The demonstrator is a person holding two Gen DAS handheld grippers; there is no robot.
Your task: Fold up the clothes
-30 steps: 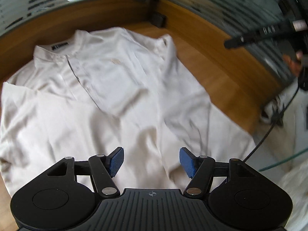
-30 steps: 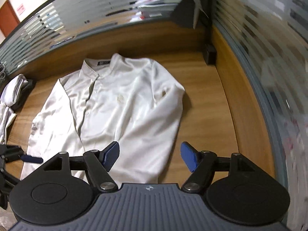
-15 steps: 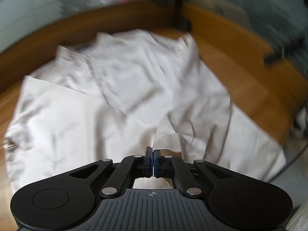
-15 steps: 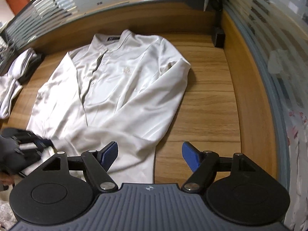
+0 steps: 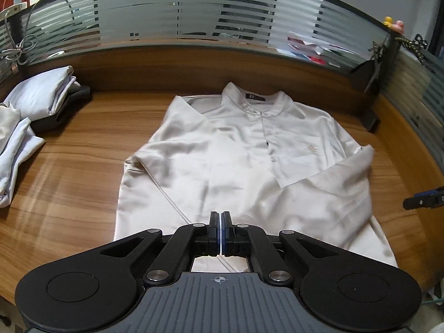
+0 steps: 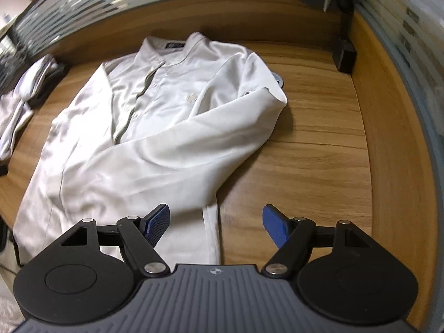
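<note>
Since the earlier frame, left gripper (image 5: 221,231) has gone from wide open to fully closed, and its view has swung to face the shirt (image 5: 249,172) squarely. Blue pads meet at the shirt's near hem; whether cloth is pinched between them cannot be told, though pale fabric shows directly beneath the jaws. Right gripper (image 6: 216,220) stands wide open, nothing between its pads, poised above the shirt's lower right edge and the bare desk (image 6: 319,166) beside it; one fingertip of it enters the left view at the right margin (image 5: 424,198).

Shirt: white, collared, buttoned, lying face up on the wooden desk, collar (image 5: 254,98) toward the back partition (image 5: 194,22). Both sleeves are folded inward across the chest; the sleeve (image 6: 222,127) on the right of the view crosses diagonally over the front. The hem lies nearest both cameras.

Stack (image 5: 41,97) of pale folded clothes sits at far left on a dark tray, well apart from the shirt. A small black box (image 6: 344,55) stands against the right wall.
</note>
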